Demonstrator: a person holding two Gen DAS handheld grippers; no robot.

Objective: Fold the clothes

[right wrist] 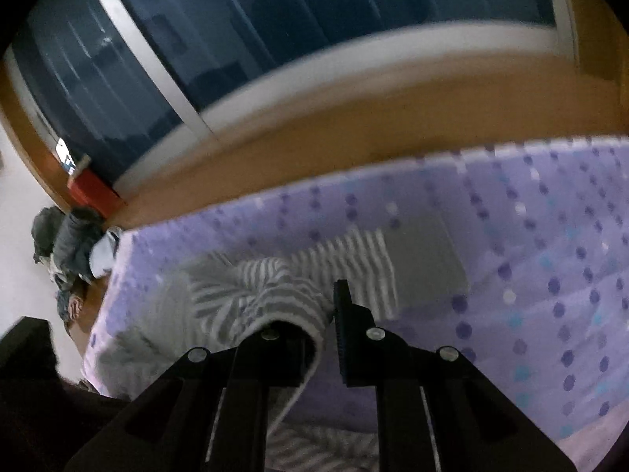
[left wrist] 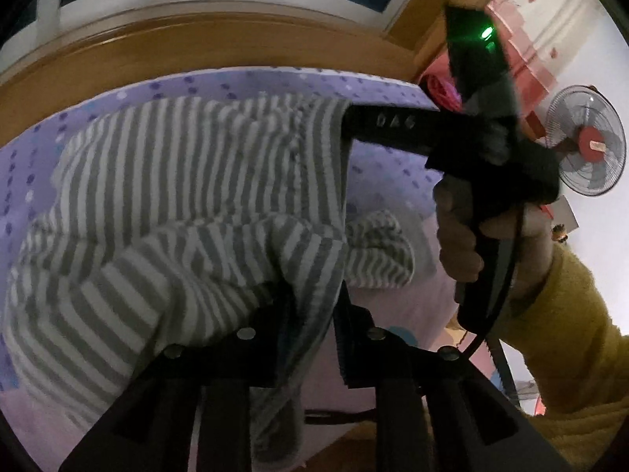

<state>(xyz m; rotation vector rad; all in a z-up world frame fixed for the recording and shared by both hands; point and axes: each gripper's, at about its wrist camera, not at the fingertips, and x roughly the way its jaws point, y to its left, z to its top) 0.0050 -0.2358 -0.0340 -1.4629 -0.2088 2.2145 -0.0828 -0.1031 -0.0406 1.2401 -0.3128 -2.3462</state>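
A fleecy grey-and-white striped garment (left wrist: 177, 181) lies bunched on a purple dotted bedsheet (left wrist: 393, 181). At the bottom of the left wrist view, my left gripper (left wrist: 310, 314) has a fold of this garment pinched between its fingers. My right gripper (left wrist: 348, 128) comes in from the right, held by a hand (left wrist: 456, 236) in a yellow sleeve, and its tip grips the garment's far edge. In the right wrist view, the right gripper (right wrist: 314, 314) is shut on the striped garment (right wrist: 243, 287). The hem drapes over its left finger and runs down between the two. A plain grey part lies beside the stripes.
A wooden ledge (left wrist: 196, 39) and a dark window (right wrist: 275, 39) run along the bed's far side. A standing fan (left wrist: 593, 141) is at the right. A heap of clothes (right wrist: 74, 244) and a red box (right wrist: 92, 188) sit on the floor beyond the bed's left end.
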